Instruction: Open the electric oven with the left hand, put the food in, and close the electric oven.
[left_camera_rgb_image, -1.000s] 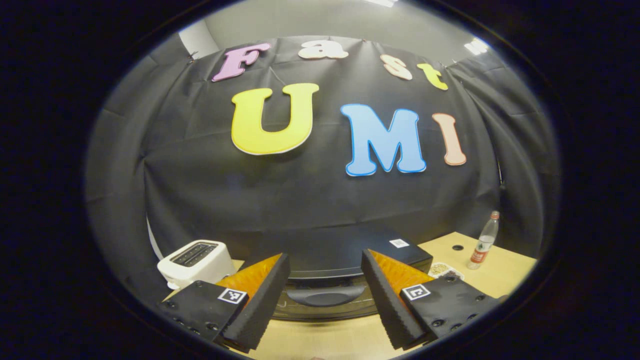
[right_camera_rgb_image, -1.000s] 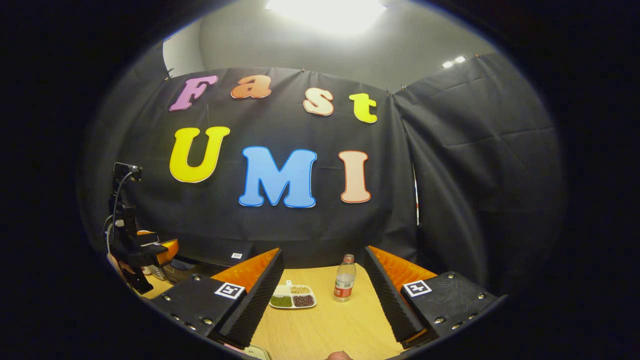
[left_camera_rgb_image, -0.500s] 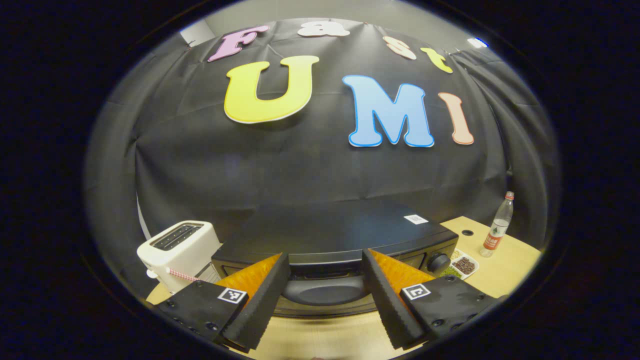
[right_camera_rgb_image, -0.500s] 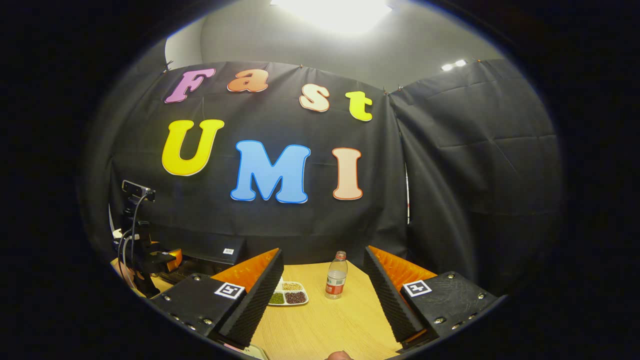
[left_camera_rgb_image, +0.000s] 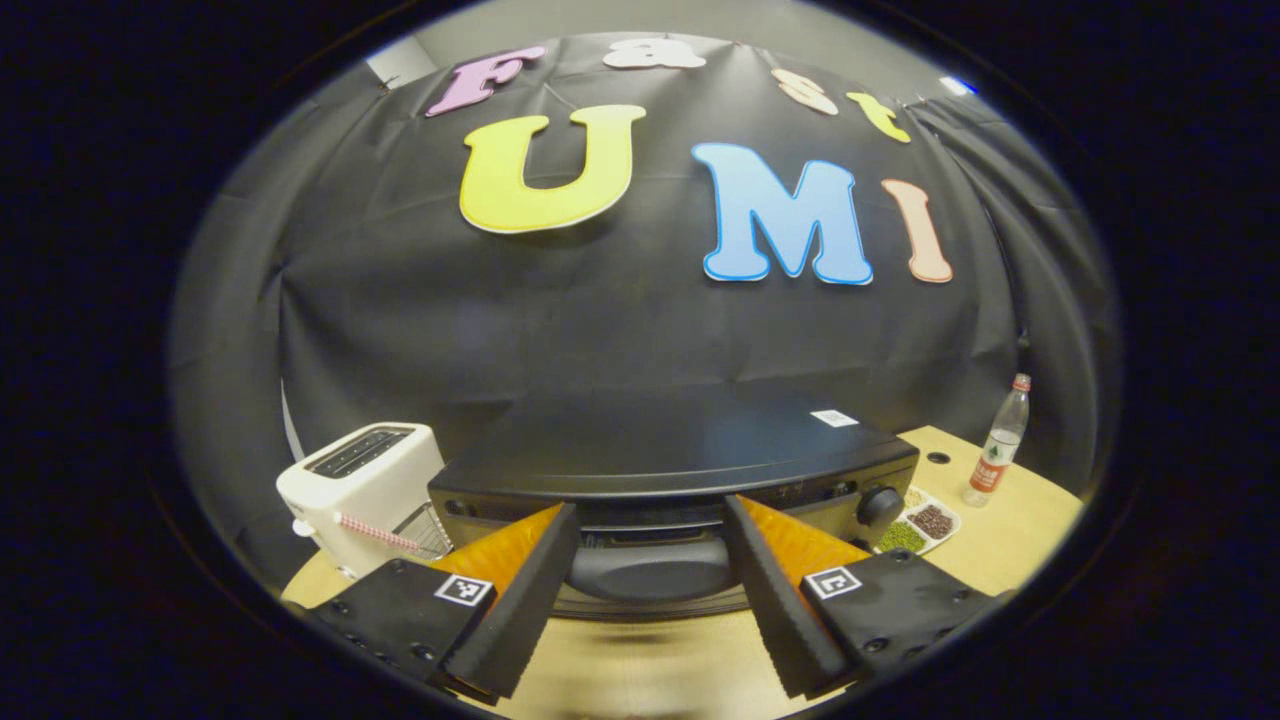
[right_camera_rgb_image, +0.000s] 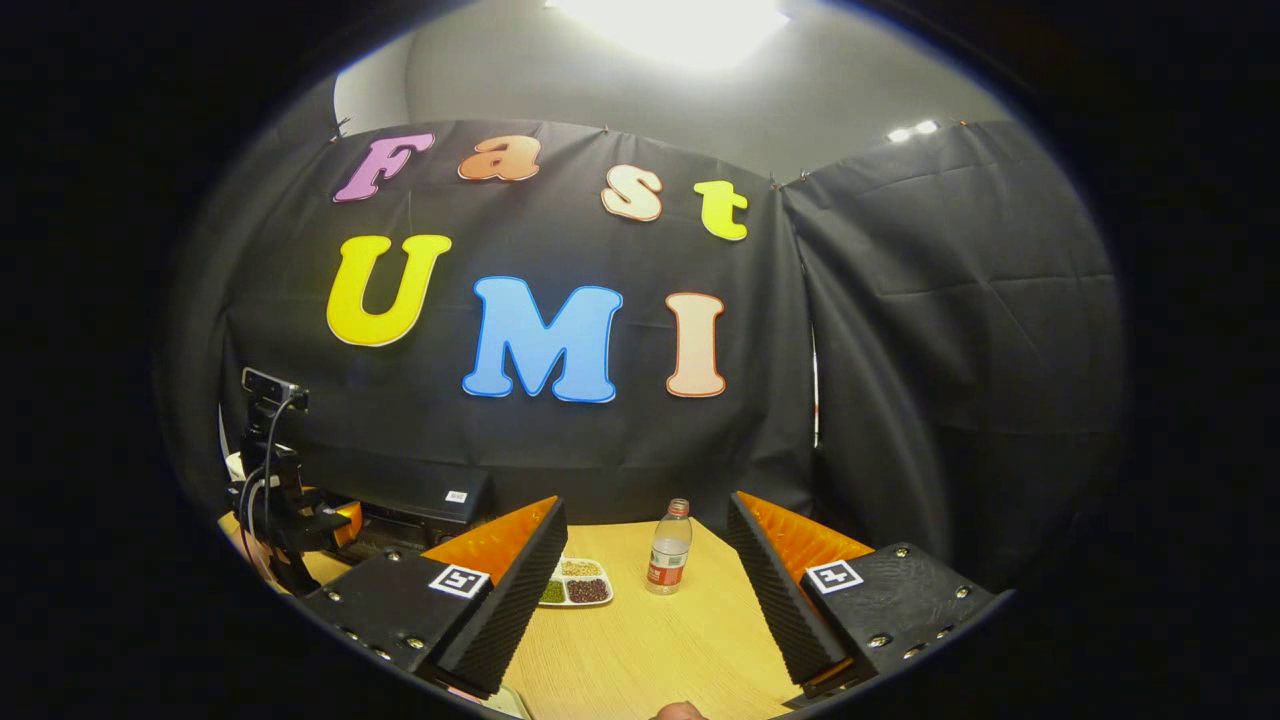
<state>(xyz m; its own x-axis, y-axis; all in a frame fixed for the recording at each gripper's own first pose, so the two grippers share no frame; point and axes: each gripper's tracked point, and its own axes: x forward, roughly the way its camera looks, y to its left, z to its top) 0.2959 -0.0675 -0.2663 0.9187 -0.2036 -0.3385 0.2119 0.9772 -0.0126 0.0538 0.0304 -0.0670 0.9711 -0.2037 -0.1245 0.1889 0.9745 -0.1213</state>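
Wooden table (right_camera_rgb_image: 650, 650) (black-draped booth); both grippers, left gripper (left_camera_rgb_image: 650, 625) and right gripper (right_camera_rgb_image: 645, 625), spread wide, nothing held.

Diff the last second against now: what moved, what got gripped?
The left gripper closed in on the oven, its open fingers now flanking the door handle. Nothing gripped. Right gripper stays open over the table; food tray and bottle unmoved.

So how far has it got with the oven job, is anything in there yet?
Nothing looks finished. The electric oven is shut, its door handle sitting between the open jaws of the left gripper, so opening is in hand. The food tray sits on the table beside a bottle, ahead of the open right gripper. Opening, loading and closing remain.
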